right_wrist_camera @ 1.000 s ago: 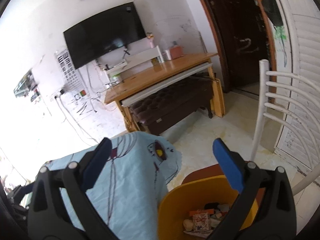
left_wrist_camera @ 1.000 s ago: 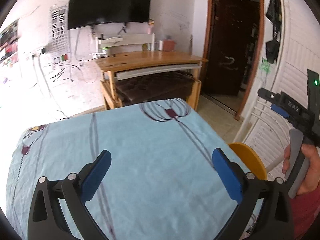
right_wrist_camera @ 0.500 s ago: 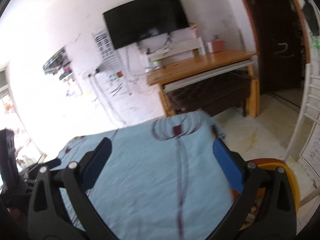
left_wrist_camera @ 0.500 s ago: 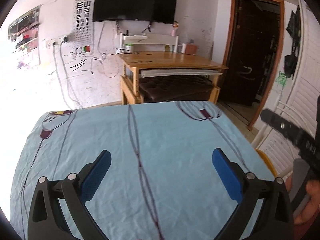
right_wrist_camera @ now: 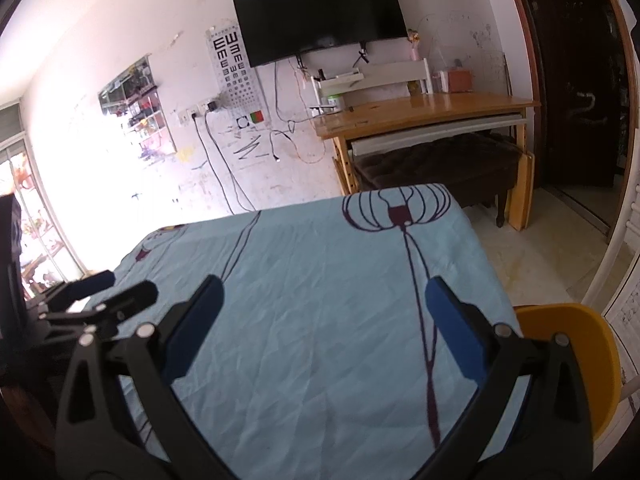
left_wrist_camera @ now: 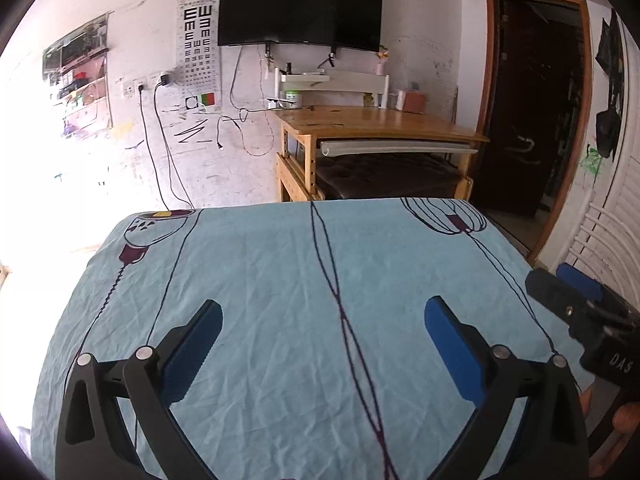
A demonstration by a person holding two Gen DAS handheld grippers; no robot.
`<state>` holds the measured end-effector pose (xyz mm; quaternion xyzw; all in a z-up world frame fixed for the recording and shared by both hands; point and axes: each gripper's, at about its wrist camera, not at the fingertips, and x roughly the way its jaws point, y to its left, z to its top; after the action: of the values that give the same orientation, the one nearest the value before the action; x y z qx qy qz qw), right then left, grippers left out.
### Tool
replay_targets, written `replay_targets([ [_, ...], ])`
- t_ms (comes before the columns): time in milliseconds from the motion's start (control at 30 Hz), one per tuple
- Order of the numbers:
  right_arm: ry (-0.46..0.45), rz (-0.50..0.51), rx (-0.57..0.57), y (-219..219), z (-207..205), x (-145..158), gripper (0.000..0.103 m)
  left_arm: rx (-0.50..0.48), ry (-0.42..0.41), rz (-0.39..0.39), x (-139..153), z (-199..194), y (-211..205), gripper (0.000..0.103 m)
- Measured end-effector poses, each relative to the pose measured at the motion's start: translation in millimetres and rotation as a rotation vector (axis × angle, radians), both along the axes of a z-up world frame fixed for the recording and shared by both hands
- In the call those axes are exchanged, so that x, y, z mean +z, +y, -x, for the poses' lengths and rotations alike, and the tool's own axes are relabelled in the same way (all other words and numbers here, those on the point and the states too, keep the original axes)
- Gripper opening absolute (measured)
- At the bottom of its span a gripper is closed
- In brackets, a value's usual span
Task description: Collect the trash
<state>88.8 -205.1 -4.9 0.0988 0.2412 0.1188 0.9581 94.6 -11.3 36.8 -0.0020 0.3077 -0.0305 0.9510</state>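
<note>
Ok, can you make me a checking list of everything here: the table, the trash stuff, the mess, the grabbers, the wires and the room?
Surface: table under a light blue tablecloth with dark line drawings, wrinkled.
Job's things: yellow bin beside the table's right edge; its contents are out of view. No trash seen on the cloth.
Clutter: nothing seen on the table.
Grippers: left gripper open, empty, above the cloth; right gripper open, empty.
Cables: wires hang from wall sockets.
Surroundings: wall television, eye chart, wooden desk, dark doorway.
</note>
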Motion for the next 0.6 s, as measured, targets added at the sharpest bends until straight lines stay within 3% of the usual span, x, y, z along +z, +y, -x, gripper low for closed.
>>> replay_targets([
  [600,-0.064,0.082,0.006,18,35,1,0.097,-0.002,-0.024,0.016,0,18,9,0.096],
])
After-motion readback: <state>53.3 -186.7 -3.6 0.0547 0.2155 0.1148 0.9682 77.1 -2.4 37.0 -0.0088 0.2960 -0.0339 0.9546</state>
